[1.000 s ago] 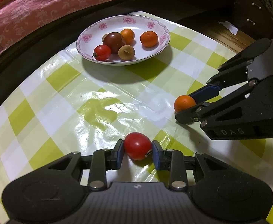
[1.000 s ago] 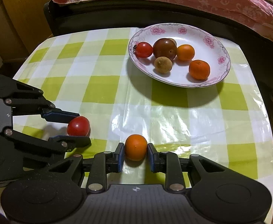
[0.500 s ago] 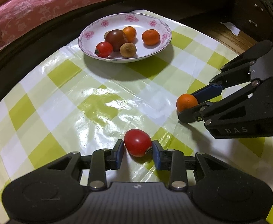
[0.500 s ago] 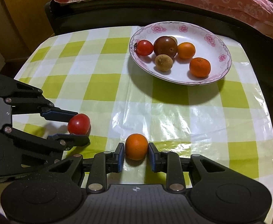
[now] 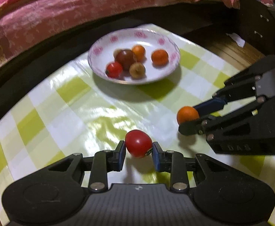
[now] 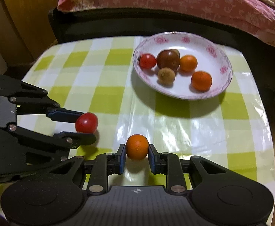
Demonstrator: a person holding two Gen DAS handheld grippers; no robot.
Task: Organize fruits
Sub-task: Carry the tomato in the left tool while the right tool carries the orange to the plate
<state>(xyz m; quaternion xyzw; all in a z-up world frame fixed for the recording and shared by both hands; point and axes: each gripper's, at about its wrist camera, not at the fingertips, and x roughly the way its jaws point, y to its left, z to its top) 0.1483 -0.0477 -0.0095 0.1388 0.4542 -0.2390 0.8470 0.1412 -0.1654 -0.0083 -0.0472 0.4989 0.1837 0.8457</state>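
Observation:
My left gripper [image 5: 139, 151] is shut on a red tomato [image 5: 138, 143], held just above the checked tablecloth; it also shows in the right wrist view [image 6: 86, 122]. My right gripper [image 6: 136, 156] is shut on a small orange [image 6: 137, 149], which shows at the right of the left wrist view [image 5: 187, 114]. A white plate with pink flowers [image 5: 167, 43] [image 6: 218, 47] stands at the far side of the table, holding a red tomato, a dark tomato, a brown fruit and two oranges.
The green and white checked plastic cloth [image 6: 103, 101] covers a small table. A dark bed frame with a pink quilt [image 6: 175, 5] runs behind it. A wooden cabinet [image 6: 24, 18] stands at the far left. Wooden floor [image 5: 229, 50] lies beyond the table's right edge.
Both grippers have lifted their fruits off the cloth and moved forward toward the plate. The views are blurred by the motion.

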